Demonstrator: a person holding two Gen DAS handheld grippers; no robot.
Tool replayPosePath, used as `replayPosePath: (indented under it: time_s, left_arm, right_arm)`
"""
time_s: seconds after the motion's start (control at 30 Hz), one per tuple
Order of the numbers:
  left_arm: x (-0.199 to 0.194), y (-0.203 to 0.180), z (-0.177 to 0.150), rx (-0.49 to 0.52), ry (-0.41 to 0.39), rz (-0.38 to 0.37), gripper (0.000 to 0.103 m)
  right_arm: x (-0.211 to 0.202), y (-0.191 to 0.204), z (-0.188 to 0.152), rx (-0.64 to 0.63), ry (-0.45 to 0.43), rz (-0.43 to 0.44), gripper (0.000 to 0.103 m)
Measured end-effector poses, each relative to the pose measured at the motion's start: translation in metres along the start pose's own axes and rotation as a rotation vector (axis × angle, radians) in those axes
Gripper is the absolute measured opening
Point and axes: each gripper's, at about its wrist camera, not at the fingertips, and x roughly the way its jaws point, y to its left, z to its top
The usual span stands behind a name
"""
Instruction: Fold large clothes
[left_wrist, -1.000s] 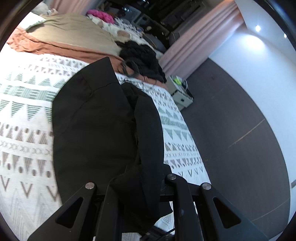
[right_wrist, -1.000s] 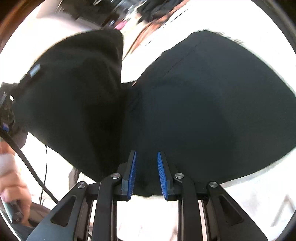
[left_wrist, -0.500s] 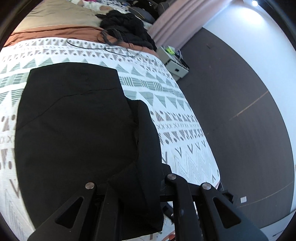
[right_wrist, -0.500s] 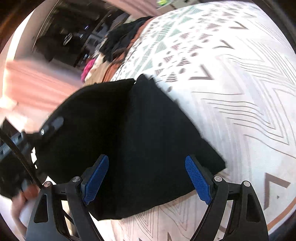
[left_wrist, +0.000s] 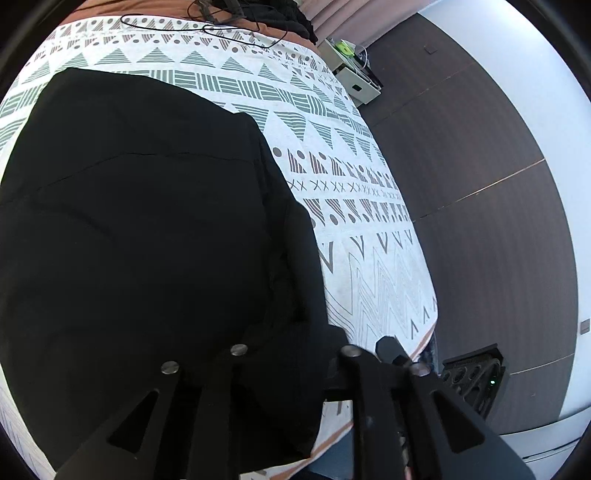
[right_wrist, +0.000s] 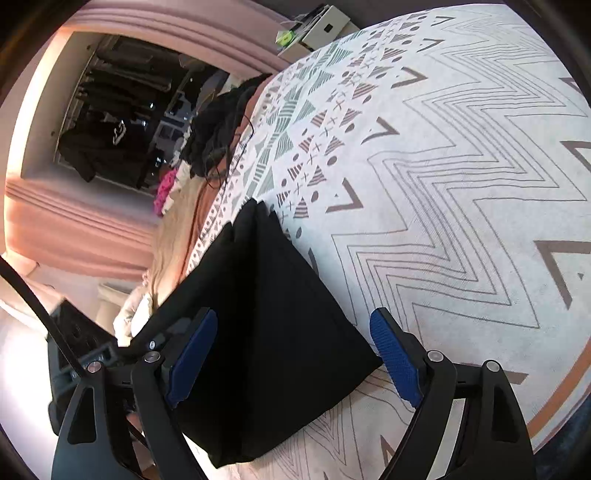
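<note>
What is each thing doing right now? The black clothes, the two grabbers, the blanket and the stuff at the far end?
black garment: folded, lying flat on the bed.
right gripper: open wide, blue pads either side of the garment, not pressing it.
left gripper: jaws opening, black cloth between them.
patterned bedspread: spread out under the garment.
dark clothes pile: heaped, unfolded, at the far end.
thin black cable: looped loosely on the bedspread.

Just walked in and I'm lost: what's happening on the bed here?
A person with a handheld gripper in each hand is folding a black garment on a patterned bedspread. The right gripper stands wide open, its blue pads apart on either side of the garment's corner, not pressing it. The left gripper has cloth bunched between its fingers and its jaws are opening. The garment lies mostly flat near the bed's edge.
</note>
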Motion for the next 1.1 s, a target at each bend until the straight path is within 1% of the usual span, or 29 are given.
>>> replayPosePath:
  time_s: [0.03, 0.07, 0.1, 0.13, 0.17, 0.33, 0.47, 0.53, 0.57, 0.6, 0.77, 0.8, 0.83, 0.87, 0.9, 0.93, 0.97, 1.0, 1.03, 1.1]
  left_arm:
    - [-0.004, -0.001, 0.0, -0.003, -0.004, -0.02, 0.038]
    - [-0.009, 0.0, -0.002, -0.004, -0.009, -0.046, 0.062]
    - [-0.014, -0.001, -0.004, -0.004, -0.018, -0.073, 0.076]
    - [-0.021, -0.002, -0.006, 0.0, -0.034, -0.094, 0.097]
    - [-0.029, -0.003, -0.009, 0.008, -0.052, -0.104, 0.1]
    - [-0.066, 0.007, -0.02, 0.017, -0.107, -0.1, 0.1]
    - [-0.099, 0.031, -0.033, 0.018, -0.181, -0.038, 0.1]
    - [-0.107, 0.036, -0.038, 0.016, -0.208, -0.008, 0.1]
    - [-0.115, 0.047, -0.042, 0.003, -0.224, 0.009, 0.1]
    - [-0.116, 0.058, -0.037, -0.011, -0.234, 0.022, 0.1]
    - [-0.136, 0.106, -0.049, -0.076, -0.291, 0.099, 0.1]
    - [-0.136, 0.113, -0.05, -0.085, -0.294, 0.107, 0.099]
    - [-0.135, 0.121, -0.052, -0.096, -0.294, 0.113, 0.099]
    - [-0.133, 0.131, -0.055, -0.112, -0.289, 0.116, 0.096]
    - [-0.136, 0.143, -0.059, -0.127, -0.279, 0.117, 0.092]
    - [-0.131, 0.15, -0.061, -0.146, -0.264, 0.121, 0.084]
    - [-0.126, 0.157, -0.063, -0.167, -0.245, 0.123, 0.078]
    - [-0.122, 0.163, -0.064, -0.178, -0.232, 0.123, 0.078]
    - [-0.115, 0.167, -0.066, -0.181, -0.22, 0.127, 0.077]
    - [-0.104, 0.174, -0.068, -0.193, -0.183, 0.132, 0.071]
  right_arm:
    - [-0.004, -0.002, -0.003, 0.004, -0.006, 0.006, 0.084]
    - [0.0, -0.001, -0.001, 0.005, -0.013, 0.01, 0.084]
    - [-0.002, 0.0, -0.003, 0.001, -0.021, 0.014, 0.084]
    - [0.002, 0.001, -0.003, -0.004, -0.023, 0.014, 0.084]
    - [0.004, 0.002, -0.005, -0.013, -0.026, 0.013, 0.084]
    - [0.004, 0.011, -0.012, -0.069, -0.021, 0.006, 0.084]
    - [0.01, 0.031, -0.019, -0.136, 0.006, 0.013, 0.084]
    - [0.017, 0.038, -0.025, -0.163, 0.031, 0.02, 0.084]
    - [0.021, 0.041, -0.028, -0.173, 0.044, 0.026, 0.084]
    - [0.024, 0.044, -0.031, -0.186, 0.059, 0.027, 0.084]
    - [0.038, 0.056, -0.04, -0.245, 0.094, -0.022, 0.084]
    - [0.041, 0.057, -0.041, -0.257, 0.097, -0.036, 0.08]
    - [0.04, 0.06, -0.042, -0.267, 0.094, -0.046, 0.065]
    - [0.041, 0.061, -0.043, -0.279, 0.089, -0.056, 0.054]
    - [0.042, 0.061, -0.042, -0.292, 0.087, -0.083, 0.039]
    - [0.044, 0.062, -0.04, -0.304, 0.085, -0.107, 0.032]
    - [0.046, 0.061, -0.038, -0.308, 0.085, -0.107, 0.027]
    - [0.047, 0.06, -0.036, -0.307, 0.089, -0.098, 0.019]
    - [0.048, 0.058, -0.034, -0.305, 0.092, -0.09, 0.016]
    - [0.047, 0.057, -0.03, -0.301, 0.086, -0.072, 0.011]
